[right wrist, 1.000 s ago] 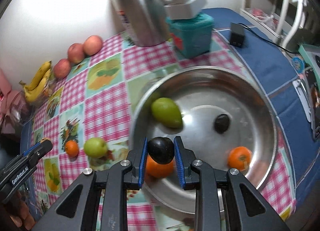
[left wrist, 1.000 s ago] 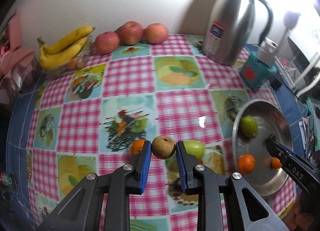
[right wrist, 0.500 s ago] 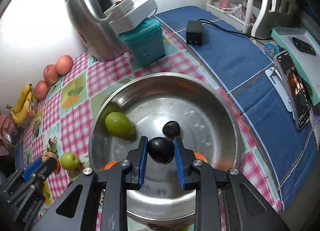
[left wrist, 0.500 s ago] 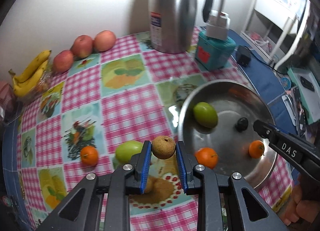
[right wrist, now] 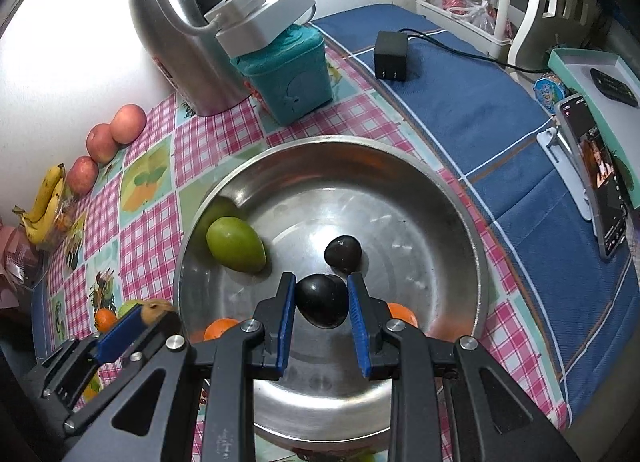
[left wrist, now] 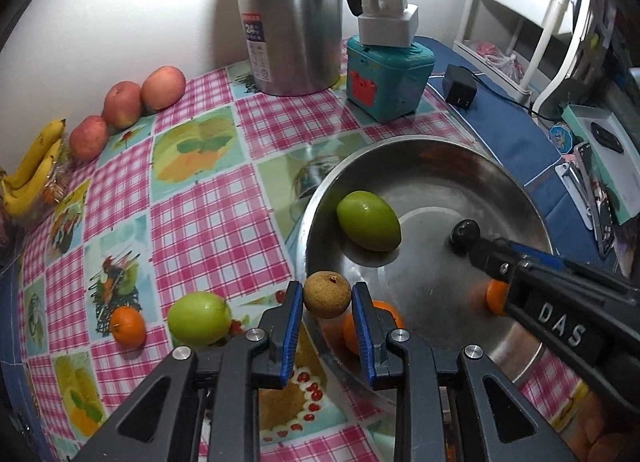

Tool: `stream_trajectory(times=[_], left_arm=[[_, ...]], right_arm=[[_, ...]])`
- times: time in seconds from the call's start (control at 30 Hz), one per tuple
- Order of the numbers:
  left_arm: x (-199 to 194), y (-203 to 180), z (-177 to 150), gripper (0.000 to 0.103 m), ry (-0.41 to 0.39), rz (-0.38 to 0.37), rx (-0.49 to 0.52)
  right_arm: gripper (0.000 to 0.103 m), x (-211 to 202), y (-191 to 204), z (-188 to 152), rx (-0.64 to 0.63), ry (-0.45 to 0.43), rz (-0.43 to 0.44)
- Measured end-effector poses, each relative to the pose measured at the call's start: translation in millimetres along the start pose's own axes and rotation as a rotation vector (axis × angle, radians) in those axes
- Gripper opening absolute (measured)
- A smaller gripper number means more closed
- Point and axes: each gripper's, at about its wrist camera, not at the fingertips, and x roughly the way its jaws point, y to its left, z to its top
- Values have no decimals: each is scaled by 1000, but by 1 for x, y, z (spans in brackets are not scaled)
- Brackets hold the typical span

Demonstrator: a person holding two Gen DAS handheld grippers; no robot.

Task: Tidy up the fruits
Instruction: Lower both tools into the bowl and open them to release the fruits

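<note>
Fruit was gripped on both sides at once: a brown fruit [left wrist: 327,294] was pinched between the blue pads of the left gripper [left wrist: 327,312], and a dark plum [right wrist: 322,301] was pinched in the right gripper [right wrist: 322,308]. The brown fruit was held in the air at the near left rim of the steel bowl [left wrist: 520,189], not yet inside it. The plum was held above the bowl's floor, just in front of a second plum [right wrist: 343,254] that lay near the middle. A green mango [right wrist: 235,244] was seen resting against the bowl's left wall, and two oranges were partly hidden low in the bowl, one [right wrist: 219,326] behind the right gripper's left finger, the other [right wrist: 401,312] behind its right. From the left view the right gripper [left wrist: 478,248] was caught reaching in from the right, with its tip close to the loose plum [left wrist: 465,234]. Out on the checked cloth [left wrist: 192,229], a green apple [left wrist: 199,317] and a small orange [left wrist: 128,326] were left lying side by side, to the left of the bowl. Further back, three red apples [left wrist: 124,103] were lined up along the wall, with bananas [left wrist: 34,175] at the far left. A steel kettle [left wrist: 292,17] and a teal box [left wrist: 390,79] were set behind the bowl.
</note>
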Motion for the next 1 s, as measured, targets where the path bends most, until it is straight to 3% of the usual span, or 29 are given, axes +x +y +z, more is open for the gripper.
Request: stream_trajectory(times=[1.0], left_arm=[[15,-1,-2,28,-4,10,-8]], right_arm=[[28,20,3,-3,-22,59,-15]])
